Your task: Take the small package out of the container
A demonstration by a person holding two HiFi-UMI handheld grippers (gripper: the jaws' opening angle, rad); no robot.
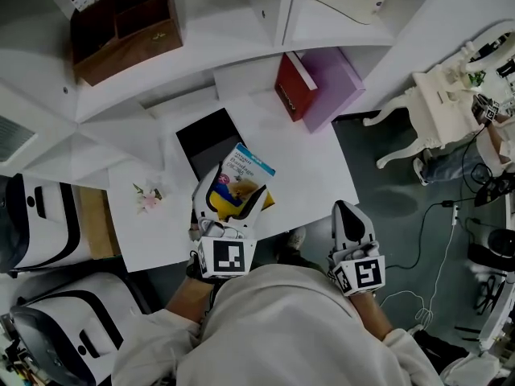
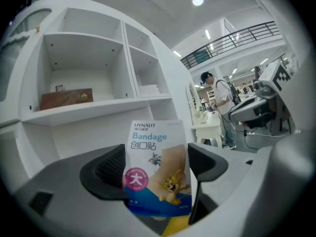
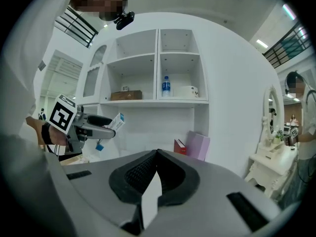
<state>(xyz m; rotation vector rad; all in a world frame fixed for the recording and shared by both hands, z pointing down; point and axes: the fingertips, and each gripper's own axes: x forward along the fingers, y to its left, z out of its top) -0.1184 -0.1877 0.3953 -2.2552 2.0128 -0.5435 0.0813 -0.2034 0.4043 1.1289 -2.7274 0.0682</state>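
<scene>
The small package point(image 1: 239, 185) is a white, blue and yellow bandage pack with a cartoon print. My left gripper point(image 1: 232, 193) is shut on it and holds it above the white table's point(image 1: 322, 171) front edge. In the left gripper view the package point(image 2: 157, 167) stands upright between the two dark jaws, and the left gripper point(image 2: 155, 171) points at the white shelf unit. A brown wooden box point(image 1: 125, 22) sits on the shelf at the back left, well away from the package. My right gripper point(image 1: 352, 230) hangs shut off the table's front right, with nothing in it.
A red book point(image 1: 294, 85) and a purple box point(image 1: 334, 87) lean at the table's back right. A black pad point(image 1: 211, 139) and a small flower point(image 1: 148, 198) lie on the table. A white ornate chair point(image 1: 434, 111) stands to the right. A water bottle point(image 3: 166, 87) is on the shelf.
</scene>
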